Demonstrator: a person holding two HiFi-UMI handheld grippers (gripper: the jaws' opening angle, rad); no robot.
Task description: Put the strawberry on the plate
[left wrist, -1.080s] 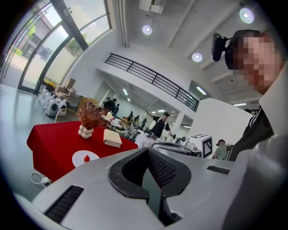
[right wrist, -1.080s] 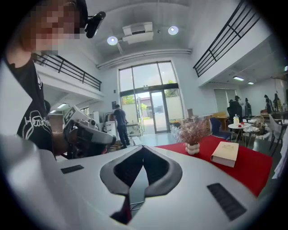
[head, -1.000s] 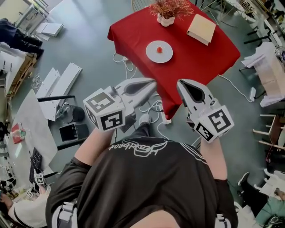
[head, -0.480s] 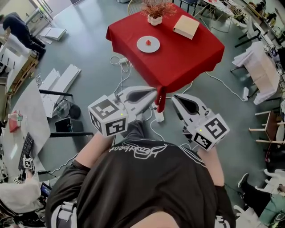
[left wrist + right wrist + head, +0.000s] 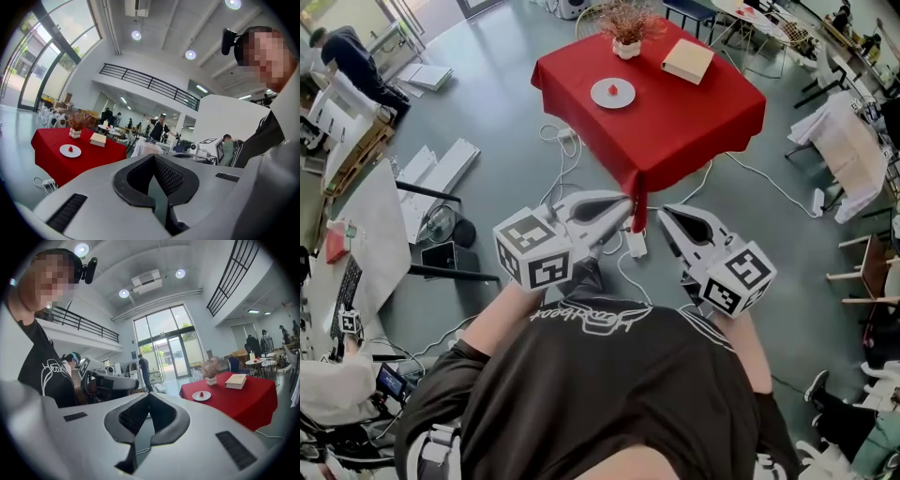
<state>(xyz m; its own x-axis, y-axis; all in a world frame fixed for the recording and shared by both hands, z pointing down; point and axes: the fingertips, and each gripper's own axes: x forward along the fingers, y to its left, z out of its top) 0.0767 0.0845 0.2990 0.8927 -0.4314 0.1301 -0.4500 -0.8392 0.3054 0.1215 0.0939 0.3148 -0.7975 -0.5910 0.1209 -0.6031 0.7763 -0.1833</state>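
– Since the strawberry [image 5: 614, 89] sits on the white plate [image 5: 600, 96] on the red table [image 5: 694, 112], which step is this?
– I judge the placing done, or the task simply not under way. Both tools are held low in front of the person's chest, well apart from the table. The left gripper [image 5: 626, 201] has its jaws together with nothing between them. The right gripper [image 5: 662, 212] is closed and empty too.
– So what does the next move call for?
– Probably nothing with the fruit. If a fresh pick is wanted, the person needs to walk up to the table, part one pair of jaws and close gently, since the berry looks soft.
– Anything in the way?
– White cables and a power strip [image 5: 635, 246] lie on the floor by the table's near corner, a tripping risk. On the cloth, a book [image 5: 687, 60] and a potted plant [image 5: 626, 45] stand beyond the plate, apart from it.
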